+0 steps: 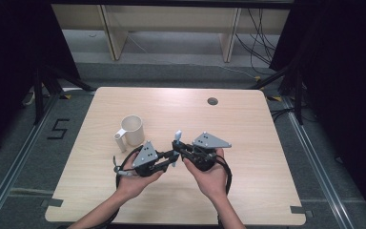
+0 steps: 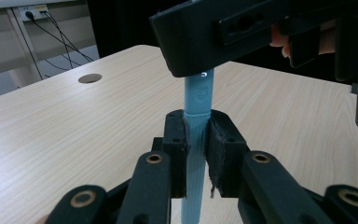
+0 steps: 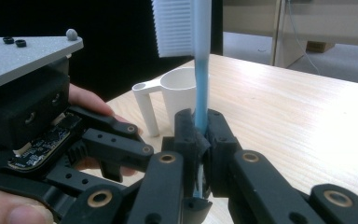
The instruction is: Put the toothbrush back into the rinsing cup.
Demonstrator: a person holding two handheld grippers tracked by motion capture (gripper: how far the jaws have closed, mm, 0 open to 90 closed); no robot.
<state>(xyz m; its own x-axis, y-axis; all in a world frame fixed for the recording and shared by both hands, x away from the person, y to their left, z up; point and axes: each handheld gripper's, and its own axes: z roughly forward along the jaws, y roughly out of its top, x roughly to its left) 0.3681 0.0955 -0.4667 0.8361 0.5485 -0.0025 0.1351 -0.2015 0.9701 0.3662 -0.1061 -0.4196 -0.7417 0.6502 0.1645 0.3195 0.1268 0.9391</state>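
In the high view, you are holding a light blue toothbrush between both claws above the near middle of the pale wood-grain surface. Its long axis is running near to far, tilting up, with the white head pointing toward the far edge. Your left claw is pinching the lower handle, and your right claw is pinching it just beside that, the two claws nearly touching. A cream cup with a looped handle is standing upright to the left, mouth up; what is inside cannot be told.

In the left gripper view, the left claw is clamping its black, rough pads on the ribbed blue toothbrush handle, which is standing upright in the frame. The dark body of the other gripper is crossing above it.

In the right gripper view, the right claw is squeezing the slim, smooth blue toothbrush neck, with the white bristles rising at the top. The cup is sitting behind on the surface, plastic-looking and rounded.
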